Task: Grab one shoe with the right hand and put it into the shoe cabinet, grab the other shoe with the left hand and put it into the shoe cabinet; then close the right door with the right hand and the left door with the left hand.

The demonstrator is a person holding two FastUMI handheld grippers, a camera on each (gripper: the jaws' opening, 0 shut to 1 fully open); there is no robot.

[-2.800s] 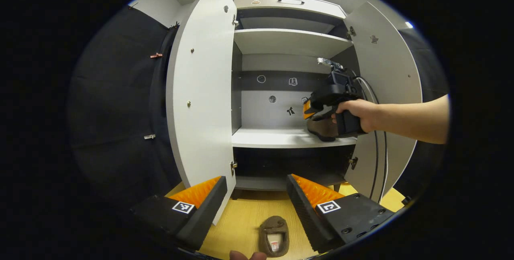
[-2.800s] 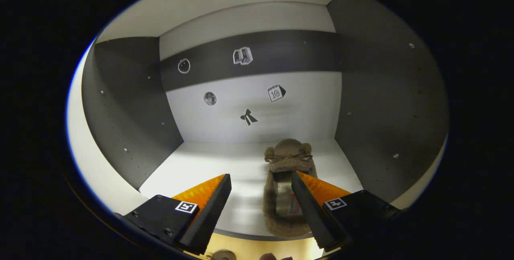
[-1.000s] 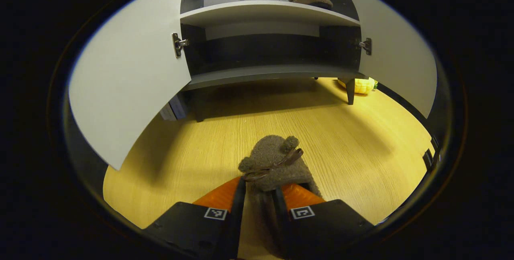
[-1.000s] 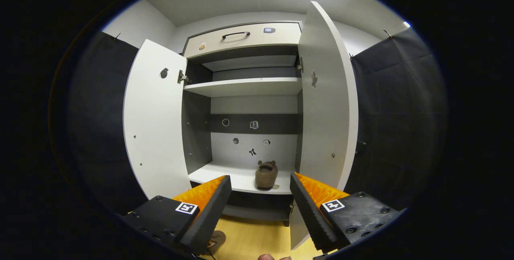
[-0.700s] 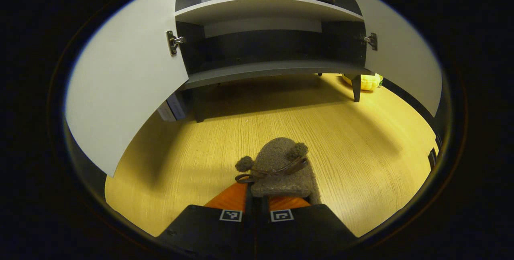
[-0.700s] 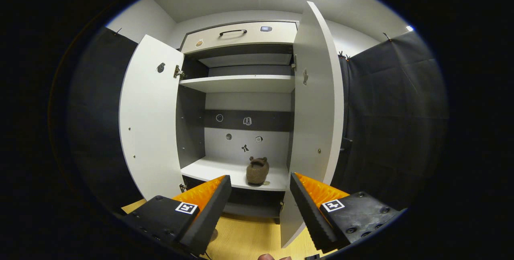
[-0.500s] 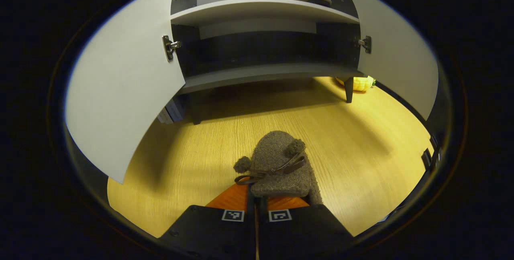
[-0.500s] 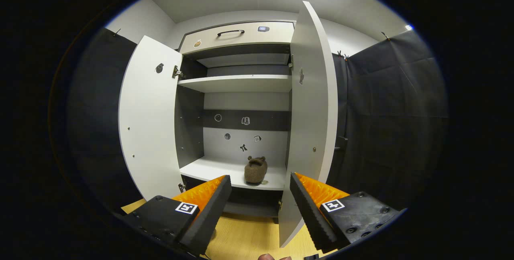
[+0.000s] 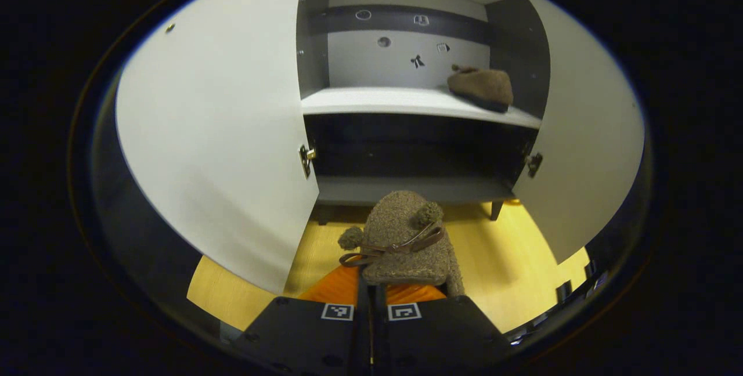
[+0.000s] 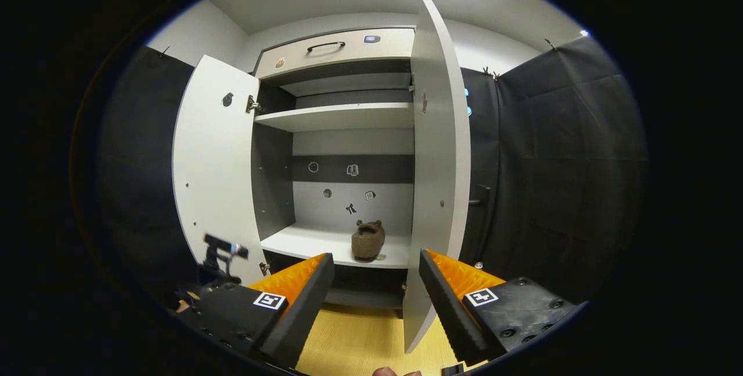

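In the left gripper view my left gripper (image 9: pixel 372 297) is shut on a fuzzy brown shoe (image 9: pixel 403 237) with a bow, held above the floor in front of the open shoe cabinet (image 9: pixel 406 100). The other brown shoe (image 9: pixel 482 86) lies on the middle shelf at the right. In the right gripper view my right gripper (image 10: pixel 371 292) is open and holds nothing, back from the cabinet (image 10: pixel 334 115). That shelved shoe (image 10: pixel 367 239) rests on the shelf beyond it. The left gripper's top (image 10: pixel 220 260) rises at the lower left there.
Both doors stand open: the left door (image 9: pixel 215 132) and the right door (image 9: pixel 586 149), also seen as left door (image 10: pixel 212 167) and right door (image 10: pixel 438 161). The yellow wooden floor (image 9: pixel 511 266) lies below. A drawer with a handle (image 10: pixel 325 46) tops the cabinet.
My left gripper has lifted the shoe off the floor and tilted up toward the middle shelf. The right gripper drifted slightly back and right, staying open.
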